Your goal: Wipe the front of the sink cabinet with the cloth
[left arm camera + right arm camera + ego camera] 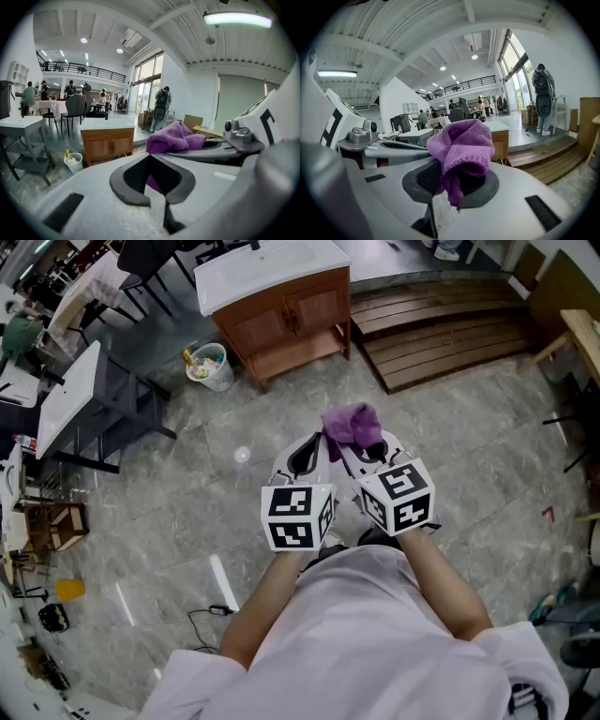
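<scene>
The sink cabinet (286,320) is brown wood with two doors and a white top. It stands well ahead of me across the grey floor, and it also shows as the cabinet (107,145) in the left gripper view. My right gripper (364,442) is shut on a bunched purple cloth (352,426), which sticks up out of its jaws; the cloth (461,145) fills the right gripper view's middle. My left gripper (313,441) is held close beside it on the left, jaws together with nothing in them. From the left gripper (151,161) the cloth (176,137) shows just to the right.
A white bin (208,365) with bottles stands left of the cabinet. A wooden stepped platform (441,329) lies to its right. A white-topped table (66,399) on a dark frame is at the left. People stand far off in the hall.
</scene>
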Motion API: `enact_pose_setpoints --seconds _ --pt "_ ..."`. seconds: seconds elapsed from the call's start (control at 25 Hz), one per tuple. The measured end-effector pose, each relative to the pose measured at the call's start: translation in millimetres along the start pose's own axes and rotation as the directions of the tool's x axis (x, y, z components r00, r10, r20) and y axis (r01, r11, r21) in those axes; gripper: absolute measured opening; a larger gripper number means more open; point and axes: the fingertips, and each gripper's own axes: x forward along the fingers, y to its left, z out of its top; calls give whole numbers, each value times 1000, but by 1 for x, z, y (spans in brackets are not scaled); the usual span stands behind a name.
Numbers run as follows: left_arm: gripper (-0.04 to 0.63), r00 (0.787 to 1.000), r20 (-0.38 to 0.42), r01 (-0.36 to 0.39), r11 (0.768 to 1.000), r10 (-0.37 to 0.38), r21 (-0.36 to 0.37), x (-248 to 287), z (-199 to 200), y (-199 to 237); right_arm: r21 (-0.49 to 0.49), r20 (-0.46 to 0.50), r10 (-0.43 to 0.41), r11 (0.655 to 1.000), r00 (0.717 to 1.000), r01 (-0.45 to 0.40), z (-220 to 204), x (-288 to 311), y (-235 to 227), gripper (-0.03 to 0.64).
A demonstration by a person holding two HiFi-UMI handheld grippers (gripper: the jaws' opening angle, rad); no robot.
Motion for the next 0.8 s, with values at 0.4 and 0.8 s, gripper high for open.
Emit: enact_pose_setpoints --seconds 0.4,0.8 --pt "6 1000 6 -5 1000 5 -10 -4 -1 18 2 -10 8 1000 1000 -8 -2 13 12 72" --pt "5 999 -9 -45 999 45 -23 8 -3 52 4 -4 57 998 998 -57 6 50 13 72"
